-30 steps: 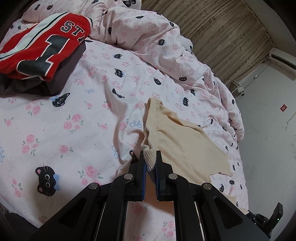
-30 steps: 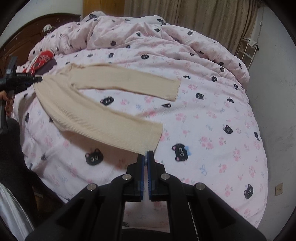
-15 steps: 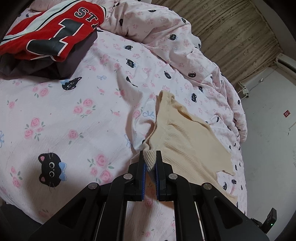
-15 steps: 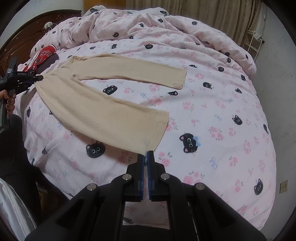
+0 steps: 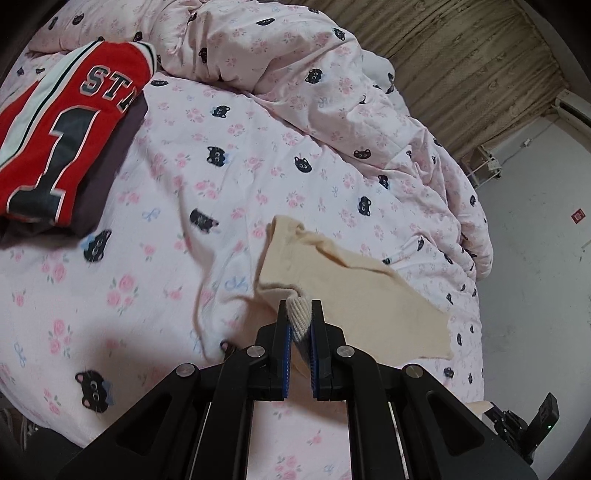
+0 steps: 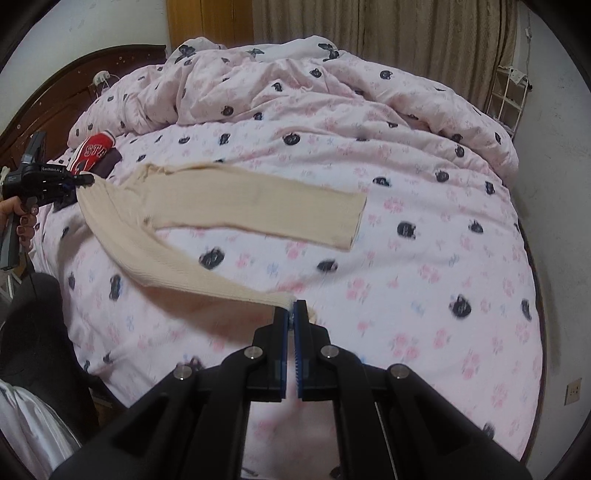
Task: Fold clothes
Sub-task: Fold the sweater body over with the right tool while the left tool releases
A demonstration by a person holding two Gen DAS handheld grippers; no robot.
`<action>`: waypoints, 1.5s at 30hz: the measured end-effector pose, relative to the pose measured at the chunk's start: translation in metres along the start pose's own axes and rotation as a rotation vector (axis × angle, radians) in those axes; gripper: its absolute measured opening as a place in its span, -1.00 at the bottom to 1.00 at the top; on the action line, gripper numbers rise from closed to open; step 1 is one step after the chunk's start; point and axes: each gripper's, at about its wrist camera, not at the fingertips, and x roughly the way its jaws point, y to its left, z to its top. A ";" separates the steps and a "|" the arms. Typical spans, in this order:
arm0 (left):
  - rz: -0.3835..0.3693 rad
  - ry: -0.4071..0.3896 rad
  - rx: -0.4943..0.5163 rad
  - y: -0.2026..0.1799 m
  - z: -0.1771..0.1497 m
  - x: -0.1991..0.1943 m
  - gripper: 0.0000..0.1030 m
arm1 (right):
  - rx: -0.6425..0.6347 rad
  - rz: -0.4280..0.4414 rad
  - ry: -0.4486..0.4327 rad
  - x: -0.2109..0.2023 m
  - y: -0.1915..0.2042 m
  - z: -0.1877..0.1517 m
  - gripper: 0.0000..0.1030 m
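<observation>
A wide bed takes up most of the room, covered by a pale pink sheet (image 6: 424, 258) printed with small roses, bows and black cat faces. A duvet (image 6: 295, 81) in the same print is bunched in soft, creased heaps along the far side, toward the dark wooden headboard (image 6: 55, 99). Behind it hang ribbed tan curtains (image 6: 388, 33), and a white wire rack (image 6: 508, 96) stands by the wall on the right.

Near the head of the bed lies a folded red jersey (image 5: 62, 129) with white and dark stripes, a big number 1 and the letters "ST" showing; it rests on top of a folded dark grey garment (image 5: 110, 177). Both sit well apart from the cream trousers (image 6: 251, 206), with open sheet between them.

The trousers are a ribbed knit, soft and loose. One leg lies flat across the middle of the bed, its straight hem end pointing right. The other leg is lifted off the sheet and stretched between the two tools.

The left gripper (image 5: 299, 317) is closed narrowly on the thick ribbed waistband, which bulges up between its blue-lined fingers. From the other side, a hand (image 6: 22, 221) with dark nails holds that tool's handle. The right gripper (image 6: 294, 314) is pinched almost fully together on the hem edge of the raised leg, a small fold of cream cloth showing at its tip.
</observation>
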 end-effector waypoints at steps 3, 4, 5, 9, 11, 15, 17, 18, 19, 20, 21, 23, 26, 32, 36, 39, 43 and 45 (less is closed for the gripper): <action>0.017 0.020 -0.023 -0.009 0.019 0.007 -0.87 | 0.001 0.011 0.007 0.006 -0.012 0.026 -0.94; 0.018 0.028 -0.037 -0.010 0.024 0.010 -0.87 | 0.002 0.017 0.010 0.009 -0.016 0.034 -0.94; 0.016 0.037 -0.056 -0.011 0.029 0.014 -0.87 | 0.008 0.026 0.014 0.012 -0.019 0.042 -0.94; 0.023 0.053 -0.119 -0.010 0.042 0.027 -0.87 | 0.011 0.047 0.036 0.027 -0.030 0.066 -0.94; 0.032 0.049 -0.140 -0.008 0.047 0.033 -0.87 | 0.005 0.051 0.048 0.035 -0.034 0.074 -0.94; 0.046 0.045 -0.166 -0.005 0.055 0.045 -0.87 | -0.001 0.053 0.075 0.052 -0.041 0.083 -0.94; 0.054 0.046 -0.175 -0.004 0.058 0.052 -0.87 | 0.001 0.056 0.089 0.062 -0.046 0.086 -0.94; 0.059 0.047 -0.179 -0.003 0.060 0.056 -0.87 | 0.001 0.059 0.097 0.067 -0.048 0.087 -0.94; 0.064 0.049 -0.184 -0.002 0.061 0.060 -0.87 | 0.000 0.063 0.108 0.073 -0.050 0.089 -0.94; 0.069 0.053 -0.189 0.000 0.062 0.065 -0.87 | -0.002 0.065 0.120 0.079 -0.052 0.091 -0.94; 0.074 0.057 -0.193 0.001 0.063 0.069 -0.87 | -0.003 0.067 0.133 0.086 -0.053 0.092 -0.94; 0.084 0.066 -0.203 0.005 0.064 0.079 -0.87 | -0.003 0.070 0.158 0.100 -0.057 0.096 -0.94; 0.096 0.077 -0.219 0.009 0.067 0.092 -0.87 | 0.011 0.078 0.199 0.123 -0.064 0.101 -0.94; 0.110 0.090 -0.262 0.021 0.069 0.108 -0.87 | 0.040 0.111 0.284 0.160 -0.075 0.119 -0.94; 0.126 0.097 -0.290 0.027 0.071 0.116 -0.81 | 0.104 0.130 0.363 0.188 -0.086 0.129 -0.93; 0.120 0.082 -0.333 0.033 0.074 0.114 -0.68 | 0.159 0.120 0.411 0.206 -0.096 0.133 -0.93; 0.119 0.019 -0.378 0.040 0.078 0.099 -0.54 | 0.203 0.112 0.414 0.212 -0.105 0.135 -0.93; 0.114 0.010 -0.373 0.040 0.081 0.094 -0.54 | 0.215 0.120 0.411 0.211 -0.107 0.138 -0.93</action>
